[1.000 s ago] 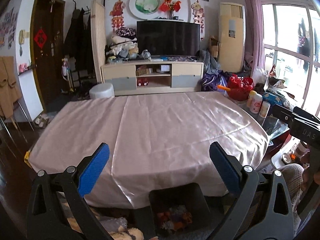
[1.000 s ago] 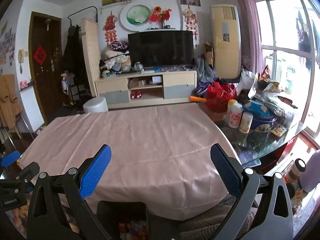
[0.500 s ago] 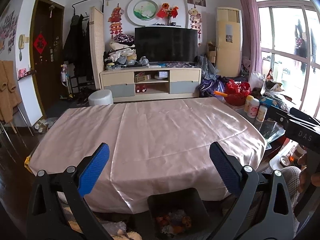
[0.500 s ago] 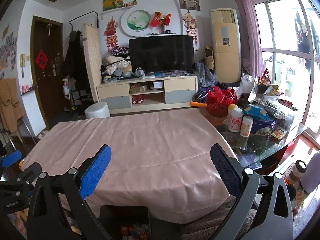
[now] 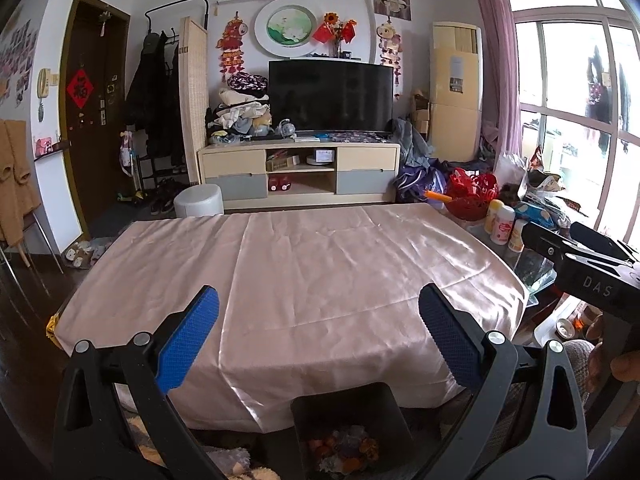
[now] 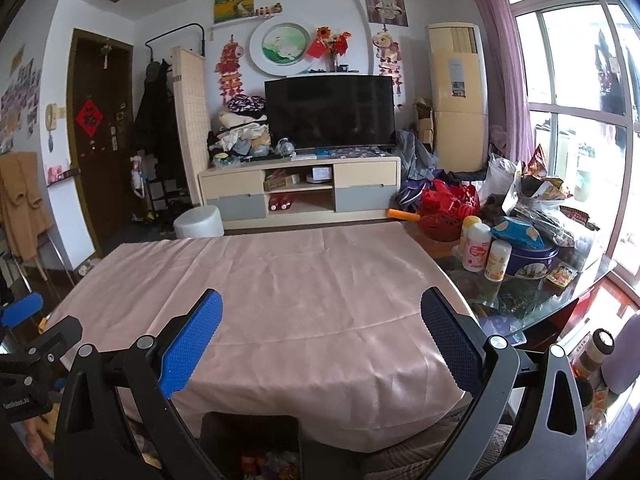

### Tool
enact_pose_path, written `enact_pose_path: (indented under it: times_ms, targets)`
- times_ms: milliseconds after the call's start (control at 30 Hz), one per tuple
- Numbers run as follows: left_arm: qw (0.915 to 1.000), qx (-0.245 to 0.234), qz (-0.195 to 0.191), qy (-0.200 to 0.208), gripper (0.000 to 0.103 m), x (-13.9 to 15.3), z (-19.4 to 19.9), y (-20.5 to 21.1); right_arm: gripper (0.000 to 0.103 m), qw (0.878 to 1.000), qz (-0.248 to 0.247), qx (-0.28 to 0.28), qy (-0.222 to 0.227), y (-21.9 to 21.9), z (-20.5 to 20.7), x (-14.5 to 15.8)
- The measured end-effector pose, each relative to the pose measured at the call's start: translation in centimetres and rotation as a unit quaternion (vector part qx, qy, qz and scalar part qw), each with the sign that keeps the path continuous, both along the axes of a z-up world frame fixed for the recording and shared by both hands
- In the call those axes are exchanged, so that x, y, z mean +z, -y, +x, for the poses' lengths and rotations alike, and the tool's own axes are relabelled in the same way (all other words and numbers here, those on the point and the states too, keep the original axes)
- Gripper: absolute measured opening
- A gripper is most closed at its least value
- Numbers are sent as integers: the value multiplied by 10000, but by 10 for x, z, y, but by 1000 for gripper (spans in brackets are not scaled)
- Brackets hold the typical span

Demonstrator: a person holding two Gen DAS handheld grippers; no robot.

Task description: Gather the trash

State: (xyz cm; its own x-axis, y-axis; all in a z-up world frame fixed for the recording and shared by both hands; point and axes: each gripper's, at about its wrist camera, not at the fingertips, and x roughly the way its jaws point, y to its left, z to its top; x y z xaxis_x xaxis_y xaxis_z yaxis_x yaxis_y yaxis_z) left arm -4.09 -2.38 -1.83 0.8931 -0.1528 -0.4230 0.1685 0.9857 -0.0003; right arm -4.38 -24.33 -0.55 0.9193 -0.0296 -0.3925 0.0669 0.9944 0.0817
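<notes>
A black trash bin stands on the floor against the near edge of the table; colourful scraps lie in it. It also shows in the right wrist view. The table is covered by a pink satin cloth, bare of loose trash. My left gripper is open and empty, held above the bin and the table's near edge. My right gripper is open and empty, to the right of the left one. The right gripper's body shows at the right of the left wrist view.
A glass side table on the right holds bottles, a blue tin, snack bags and a red basket. A TV stand and white stool stand beyond the table. A plush rug lies left of the bin.
Both grippers have risen and tilted up a little, so the room shows higher and the bin sits lower in view. The jaws stayed open.
</notes>
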Motion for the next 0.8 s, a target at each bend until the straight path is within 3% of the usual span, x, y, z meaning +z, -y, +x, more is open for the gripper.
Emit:
enact_pose_path:
  times_ms: [800]
  targets:
    - [10000, 33, -60, -23, 95, -5, 0, 0, 100, 9999, 119, 9, -59, -2, -2, -4]
